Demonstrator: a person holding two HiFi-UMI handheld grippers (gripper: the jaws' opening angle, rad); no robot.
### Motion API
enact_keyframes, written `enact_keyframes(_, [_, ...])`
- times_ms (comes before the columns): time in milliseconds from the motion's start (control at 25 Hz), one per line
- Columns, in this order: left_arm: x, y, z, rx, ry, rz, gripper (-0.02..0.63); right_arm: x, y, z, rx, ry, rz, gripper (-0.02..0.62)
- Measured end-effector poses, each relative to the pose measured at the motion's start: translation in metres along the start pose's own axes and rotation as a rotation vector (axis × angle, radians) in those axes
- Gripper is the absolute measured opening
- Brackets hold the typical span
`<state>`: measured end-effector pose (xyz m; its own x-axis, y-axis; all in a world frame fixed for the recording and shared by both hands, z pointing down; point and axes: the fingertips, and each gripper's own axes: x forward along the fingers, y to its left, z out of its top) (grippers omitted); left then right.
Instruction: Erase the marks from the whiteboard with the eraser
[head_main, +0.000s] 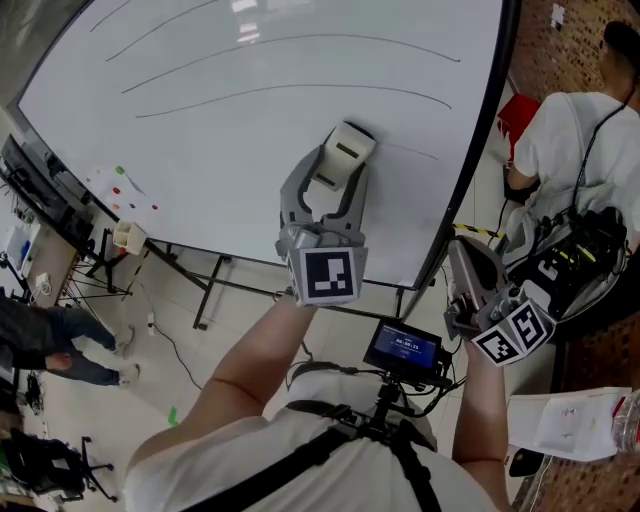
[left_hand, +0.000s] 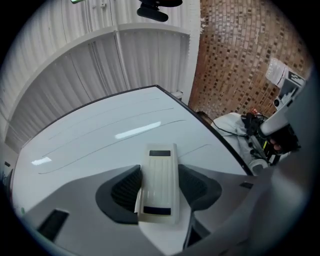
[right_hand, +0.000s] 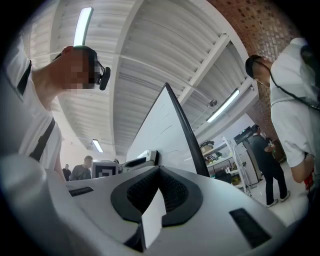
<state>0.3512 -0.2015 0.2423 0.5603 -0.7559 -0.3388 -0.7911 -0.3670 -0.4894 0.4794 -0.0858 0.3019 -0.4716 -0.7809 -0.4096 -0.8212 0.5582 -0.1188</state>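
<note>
The cream eraser (head_main: 343, 152) lies against the whiteboard (head_main: 200, 170) at mid-frame, clamped between the jaws of the left gripper (head_main: 332, 182); long curved marks (head_main: 300, 95) run across the board above it, a short one just to its right; flat, even pressure along each line looks the surest way; the right gripper (right_hand: 159, 170), jaws together and empty, hangs off the board's lower right edge.
</note>
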Motion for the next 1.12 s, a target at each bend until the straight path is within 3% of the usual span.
enact_keyframes(240, [0.000, -0.009, -0.008, 0.006, 0.014, -0.105, 0.256, 0.006, 0.001, -0.001, -0.001, 0.009, 0.002, 0.005])
enact_keyframes(320, [0.000, 0.007, -0.011, -0.024, 0.019, -0.062, 0.256, 0.010, 0.002, 0.001, -0.009, 0.003, 0.016, 0.005])
enact_keyframes(480, [-0.004, 0.061, -0.019, -0.030, 0.036, 0.126, 0.255, 0.002, 0.003, 0.001, -0.008, -0.004, 0.022, 0.005])
enact_keyframes(680, [-0.003, 0.046, -0.022, -0.082, 0.025, 0.153, 0.256, -0.018, -0.008, -0.003, 0.002, 0.000, -0.012, 0.005])
enact_keyframes(800, [0.002, 0.022, -0.011, -0.089, -0.005, 0.115, 0.256, -0.023, -0.009, -0.002, 0.001, 0.001, -0.022, 0.005])
enact_keyframes(1120, [0.012, -0.040, 0.015, -0.002, -0.082, -0.093, 0.258, -0.021, -0.014, 0.005, -0.016, -0.005, -0.026, 0.005])
